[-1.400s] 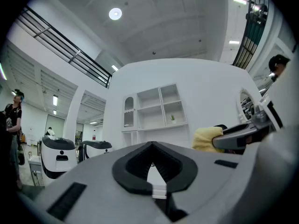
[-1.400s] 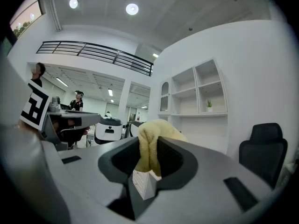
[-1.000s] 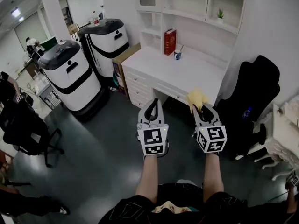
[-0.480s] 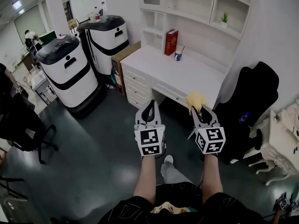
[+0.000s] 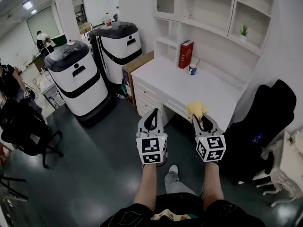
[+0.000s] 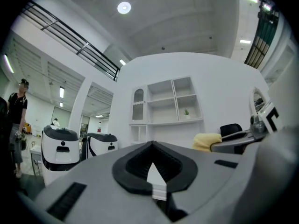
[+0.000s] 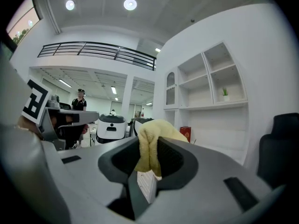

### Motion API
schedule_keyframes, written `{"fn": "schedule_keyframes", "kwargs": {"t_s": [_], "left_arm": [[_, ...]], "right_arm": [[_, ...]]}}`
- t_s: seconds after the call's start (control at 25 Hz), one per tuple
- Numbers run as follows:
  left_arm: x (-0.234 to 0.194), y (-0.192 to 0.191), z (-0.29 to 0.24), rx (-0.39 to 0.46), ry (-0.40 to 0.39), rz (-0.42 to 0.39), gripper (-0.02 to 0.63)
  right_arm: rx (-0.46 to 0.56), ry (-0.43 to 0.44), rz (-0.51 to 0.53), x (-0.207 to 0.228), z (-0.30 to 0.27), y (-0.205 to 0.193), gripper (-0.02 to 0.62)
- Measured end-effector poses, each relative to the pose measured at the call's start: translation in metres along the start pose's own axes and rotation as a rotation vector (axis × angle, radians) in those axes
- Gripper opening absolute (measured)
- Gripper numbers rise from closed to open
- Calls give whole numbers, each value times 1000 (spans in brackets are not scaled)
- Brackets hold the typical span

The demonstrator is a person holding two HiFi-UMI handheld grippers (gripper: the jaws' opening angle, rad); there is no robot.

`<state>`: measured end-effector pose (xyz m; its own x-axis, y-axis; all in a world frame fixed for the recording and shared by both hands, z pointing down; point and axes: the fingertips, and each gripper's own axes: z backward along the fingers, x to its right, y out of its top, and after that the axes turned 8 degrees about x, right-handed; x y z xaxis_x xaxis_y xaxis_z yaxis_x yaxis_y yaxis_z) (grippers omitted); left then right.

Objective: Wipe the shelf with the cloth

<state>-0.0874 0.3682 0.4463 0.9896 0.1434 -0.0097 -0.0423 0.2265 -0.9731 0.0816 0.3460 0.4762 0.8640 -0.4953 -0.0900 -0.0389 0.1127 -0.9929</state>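
A yellow cloth is bunched between the jaws of my right gripper, which is shut on it. The cloth also shows at the right of the left gripper view. My left gripper is shut with nothing in it, held beside the right one at about the same height. Both hang in the air over the floor, just short of the white desk. Above the desk rises the white shelf unit with open compartments.
On the desk stand a red book and a cup; a small plant sits in a shelf. Two white-and-black robots stand left. A black chair is at the right, people and chairs at far left.
The view has shifted closer to the desk and shelf. Both grippers keep their pose, the right one still holding the cloth.
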Motion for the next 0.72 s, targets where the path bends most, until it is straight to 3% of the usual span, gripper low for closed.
{"fn": "schedule_keyframes", "kwargs": {"t_s": [0.36, 0.56, 0.72], "left_arm": [[-14, -35, -128, -63, 43, -13, -3], [-1, -61, -203, -86, 26, -48, -3], [8, -84, -250, -107, 31, -48, -3]], "right_arm": [[-34, 94, -35, 57, -128, -25, 104], [-39, 102, -41, 118, -179, -50, 104], [-51, 55, -77, 171, -208, -69, 104]]}}
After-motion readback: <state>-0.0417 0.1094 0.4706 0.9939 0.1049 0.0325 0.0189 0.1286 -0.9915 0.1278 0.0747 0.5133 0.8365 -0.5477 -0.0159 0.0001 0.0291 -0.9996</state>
